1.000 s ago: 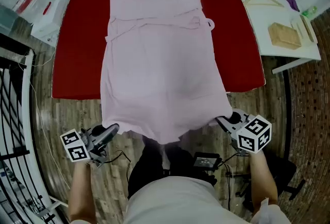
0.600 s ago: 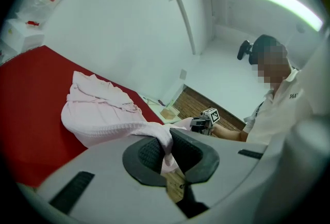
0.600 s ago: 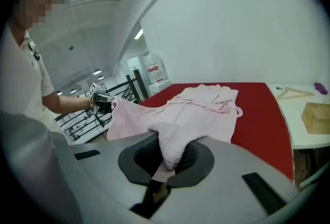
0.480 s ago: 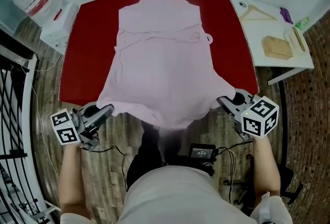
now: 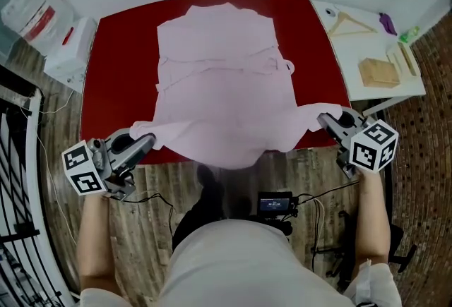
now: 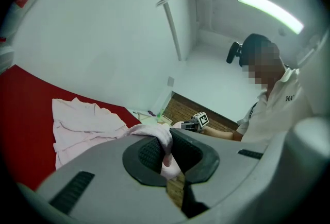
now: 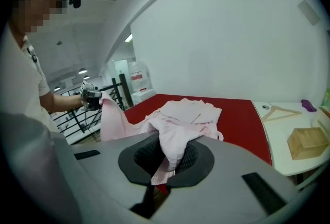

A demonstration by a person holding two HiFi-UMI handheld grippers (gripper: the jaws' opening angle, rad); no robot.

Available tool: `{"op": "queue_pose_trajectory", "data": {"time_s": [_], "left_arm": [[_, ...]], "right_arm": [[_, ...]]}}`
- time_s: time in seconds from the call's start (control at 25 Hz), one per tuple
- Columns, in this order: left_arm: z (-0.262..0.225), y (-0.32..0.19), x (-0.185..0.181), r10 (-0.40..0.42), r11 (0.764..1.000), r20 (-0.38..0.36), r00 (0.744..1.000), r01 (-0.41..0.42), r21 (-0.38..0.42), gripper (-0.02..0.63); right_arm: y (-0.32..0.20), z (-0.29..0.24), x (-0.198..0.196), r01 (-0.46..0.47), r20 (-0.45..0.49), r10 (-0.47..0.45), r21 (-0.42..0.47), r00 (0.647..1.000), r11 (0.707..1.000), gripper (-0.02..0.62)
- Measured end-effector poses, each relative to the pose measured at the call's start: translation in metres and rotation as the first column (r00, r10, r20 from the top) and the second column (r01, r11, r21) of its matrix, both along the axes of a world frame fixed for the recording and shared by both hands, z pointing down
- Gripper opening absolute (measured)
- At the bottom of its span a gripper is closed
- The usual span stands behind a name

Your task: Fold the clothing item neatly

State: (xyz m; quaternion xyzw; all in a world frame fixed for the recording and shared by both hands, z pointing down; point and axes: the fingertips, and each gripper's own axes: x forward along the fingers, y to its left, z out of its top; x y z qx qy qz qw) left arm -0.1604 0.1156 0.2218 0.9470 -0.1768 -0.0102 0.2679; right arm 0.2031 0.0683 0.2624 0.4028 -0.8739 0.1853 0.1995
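Because the pink garment (image 5: 219, 73) is thin, soft cloth, it will probably feel light and limp, sagging wherever nothing supports it and not holding a crease on its own. It lies spread along the red table (image 5: 113, 65) with the collar end at the far side. Its near hem is held up by the table's front edge and droops in a shallow curve between the two tools. Corners and hem edges look like the sensible places to take hold, since a pinch there lets the fabric hang straight.

At the near left corner of the hem, the left tongs (image 5: 145, 141) are clamped tight, with a fold of pink cloth bunched between the ribbed pads. At the near right corner, the right tongs (image 5: 323, 118) are likewise closed on the fabric, which spills over the pads. Both tools sit by the table's front corners, well apart.
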Motion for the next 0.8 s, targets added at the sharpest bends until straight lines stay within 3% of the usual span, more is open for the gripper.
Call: {"op": "queue_pose_trajectory", "data": {"time_s": [0.28, 0.68, 0.8], "left_arm": [[-0.002, -0.062, -0.013, 0.065, 0.998, -0.015, 0.998, -0.065, 0.003, 0.015], [0.008, -0.125, -0.034, 0.104, 0.994, -0.032, 0.994, -0.105, -0.01, 0.016], [0.016, -0.139, -0.037, 0.117, 0.993, -0.031, 0.993, -0.118, -0.015, 0.015]], "right_arm": [[-0.054, 0.013, -0.003, -0.098, -0.037, 0.098, -0.002, 0.995, 0.995, 0.02], [-0.121, 0.024, -0.011, -0.109, -0.128, 0.11, 0.017, 0.986, 0.994, 0.02], [-0.136, 0.034, -0.016, -0.09, -0.204, 0.092, 0.02, 0.975, 0.996, 0.02]]}}
